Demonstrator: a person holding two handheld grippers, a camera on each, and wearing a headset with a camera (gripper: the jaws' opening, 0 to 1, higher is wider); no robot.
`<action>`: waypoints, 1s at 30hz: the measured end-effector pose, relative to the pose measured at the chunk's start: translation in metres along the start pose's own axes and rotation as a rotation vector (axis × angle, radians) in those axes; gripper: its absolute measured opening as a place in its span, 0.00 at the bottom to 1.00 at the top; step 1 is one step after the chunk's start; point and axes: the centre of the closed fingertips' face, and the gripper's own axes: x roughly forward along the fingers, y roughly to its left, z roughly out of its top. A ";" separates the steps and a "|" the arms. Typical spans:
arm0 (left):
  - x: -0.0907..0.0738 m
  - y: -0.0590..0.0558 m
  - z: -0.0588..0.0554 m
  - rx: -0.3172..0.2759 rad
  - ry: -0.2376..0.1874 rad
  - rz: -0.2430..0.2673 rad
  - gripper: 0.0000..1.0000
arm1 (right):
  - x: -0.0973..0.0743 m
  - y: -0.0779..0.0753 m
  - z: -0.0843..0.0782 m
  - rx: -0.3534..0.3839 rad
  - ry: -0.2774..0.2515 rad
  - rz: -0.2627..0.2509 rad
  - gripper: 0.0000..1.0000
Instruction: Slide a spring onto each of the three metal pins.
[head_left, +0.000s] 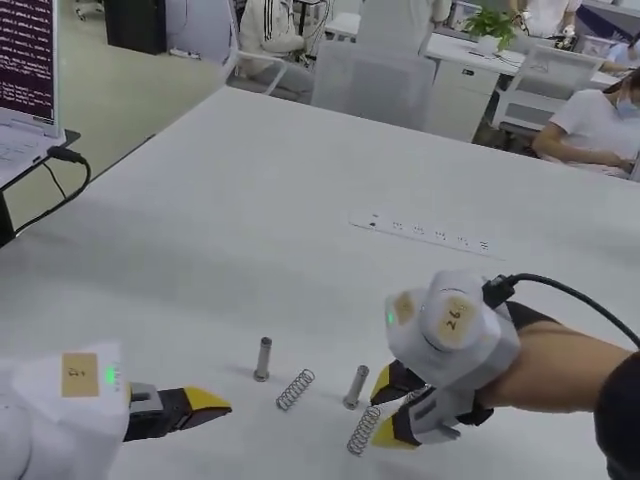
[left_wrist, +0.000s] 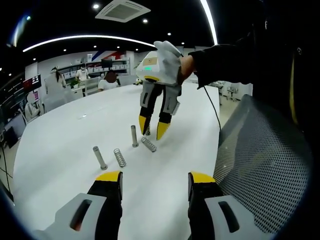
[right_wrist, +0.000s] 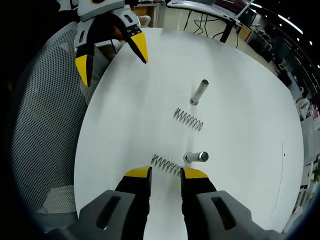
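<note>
Two short metal pins stand upright on the white table, one to the left (head_left: 263, 358) and one nearer my right gripper (head_left: 356, 386). One spring (head_left: 295, 389) lies flat between them. A second spring (head_left: 363, 429) lies just off the yellow fingertips of my right gripper (head_left: 385, 410), which is open. In the right gripper view that spring (right_wrist: 166, 164) lies just ahead of the gap in my right gripper (right_wrist: 166, 173), beside the near pin (right_wrist: 196, 157). My left gripper (head_left: 205, 408) hovers open and empty at the lower left; its own view shows it (left_wrist: 155, 176) clear of the parts.
A power strip (head_left: 425, 232) lies flat farther back on the table (head_left: 300, 200). A laptop (head_left: 25, 70) and its black cable (head_left: 65, 190) sit at the far left edge. A grey mesh chair (left_wrist: 265, 165) is beside the table. People sit at desks behind.
</note>
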 end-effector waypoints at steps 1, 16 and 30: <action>0.000 0.000 0.000 0.000 0.000 0.000 0.48 | 0.001 0.000 0.000 -0.001 0.002 0.002 0.22; -0.001 0.000 0.000 -0.008 -0.001 -0.003 0.45 | 0.017 -0.001 -0.007 -0.043 0.032 0.009 0.21; 0.000 -0.001 0.000 -0.012 -0.003 -0.013 0.44 | 0.023 0.007 -0.006 0.059 0.027 0.031 0.11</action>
